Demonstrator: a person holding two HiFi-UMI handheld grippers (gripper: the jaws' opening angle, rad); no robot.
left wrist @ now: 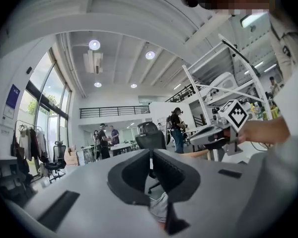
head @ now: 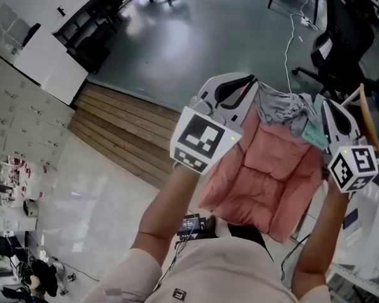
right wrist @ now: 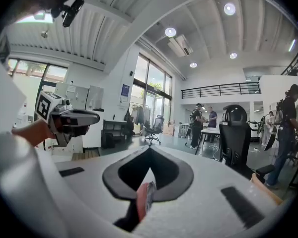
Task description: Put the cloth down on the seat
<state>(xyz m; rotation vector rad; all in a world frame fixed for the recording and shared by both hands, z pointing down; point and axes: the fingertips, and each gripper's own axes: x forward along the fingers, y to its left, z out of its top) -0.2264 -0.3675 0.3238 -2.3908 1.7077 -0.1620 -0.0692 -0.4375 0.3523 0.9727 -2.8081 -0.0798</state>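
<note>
A pink quilted cloth with a grey reverse side hangs spread between my two grippers, in front of the person's body. My left gripper is shut on its upper left corner, where grey fabric shows between the closed jaws. At the upper right corner my right gripper is shut on the cloth, and a pink edge sticks out of its closed jaws. Behind the right gripper a wooden chair frame shows. The cloth hides the seat.
A black office chair stands at the far right, with a white cable on the grey floor beside it. Wooden planks and white cabinets lie to the left. Several people stand far off.
</note>
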